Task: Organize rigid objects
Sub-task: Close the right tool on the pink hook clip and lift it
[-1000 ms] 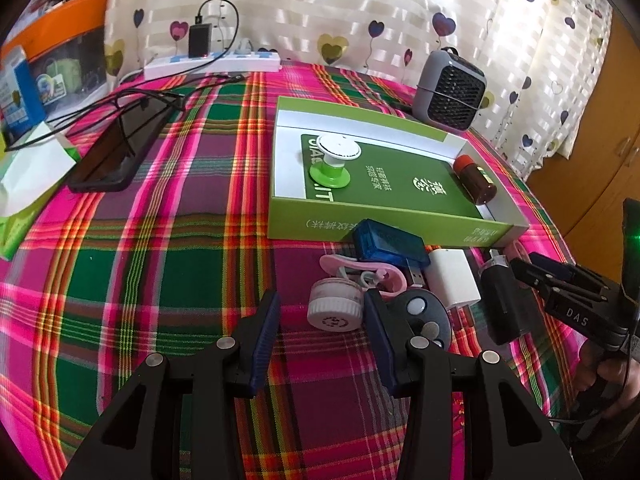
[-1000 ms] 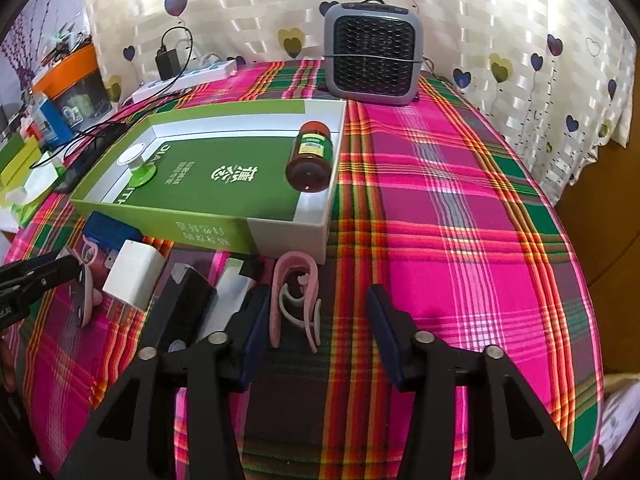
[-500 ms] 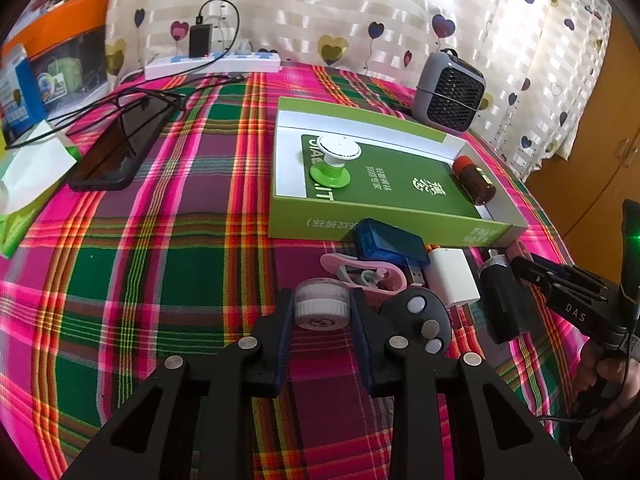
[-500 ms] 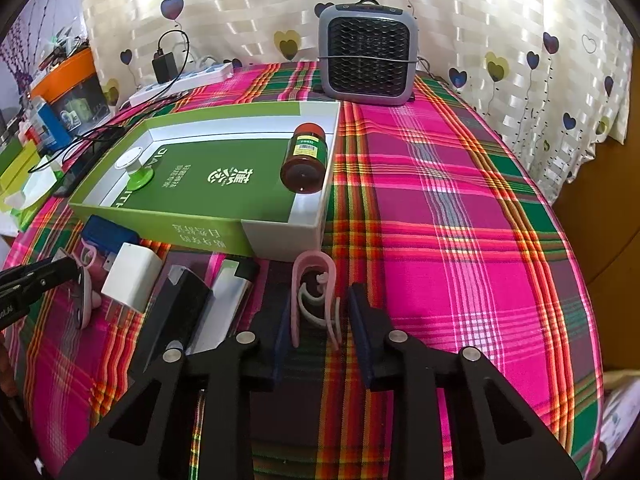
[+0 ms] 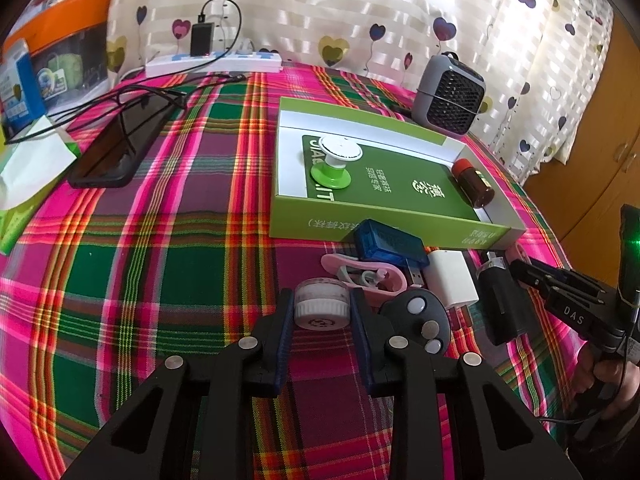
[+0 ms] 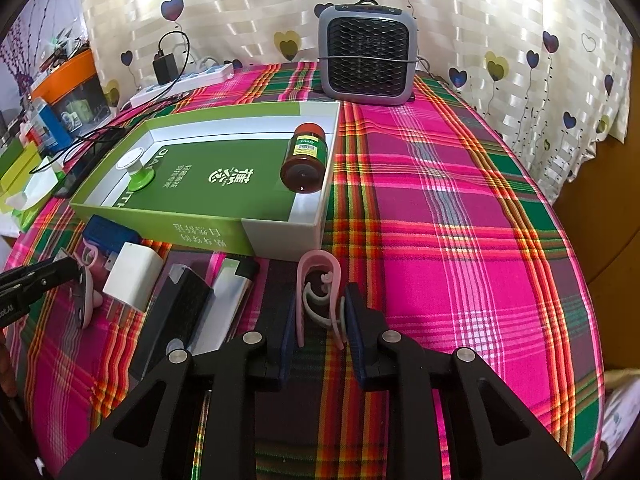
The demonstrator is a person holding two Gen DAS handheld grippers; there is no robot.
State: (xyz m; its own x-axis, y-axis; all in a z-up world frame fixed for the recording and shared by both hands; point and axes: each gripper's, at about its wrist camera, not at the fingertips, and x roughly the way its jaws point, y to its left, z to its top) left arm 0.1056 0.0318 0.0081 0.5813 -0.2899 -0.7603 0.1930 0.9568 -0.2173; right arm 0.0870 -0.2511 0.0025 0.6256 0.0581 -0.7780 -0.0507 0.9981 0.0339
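Note:
My left gripper (image 5: 322, 312) is shut on a small white-capped jar (image 5: 321, 306), held just above the plaid cloth. My right gripper (image 6: 320, 312) is shut on a pink clip (image 6: 320, 280), near the green box's front corner. The open green box (image 5: 360, 230) holds a white-and-green suction stand (image 5: 336, 162) and a brown bottle (image 5: 474, 183); the box (image 6: 200, 236) and bottle (image 6: 305, 156) also show in the right wrist view. In front of the box lie a blue USB device (image 5: 390, 246), a white charger (image 5: 452, 282), a second pink clip (image 5: 360, 276), a black remote (image 5: 420, 314) and a black block (image 5: 498, 304).
A grey fan heater (image 6: 366, 54) stands behind the box. A black phone (image 5: 116, 148) with cables lies far left, a power strip (image 5: 214, 64) at the back. Boxes and a tissue pack crowd the left edge. A white lighter (image 6: 228, 296) lies beside the black block (image 6: 176, 312).
Both grippers have closed: the left one moved forward around the jar and took hold of it, the right one closed on the pink clip and raised it.

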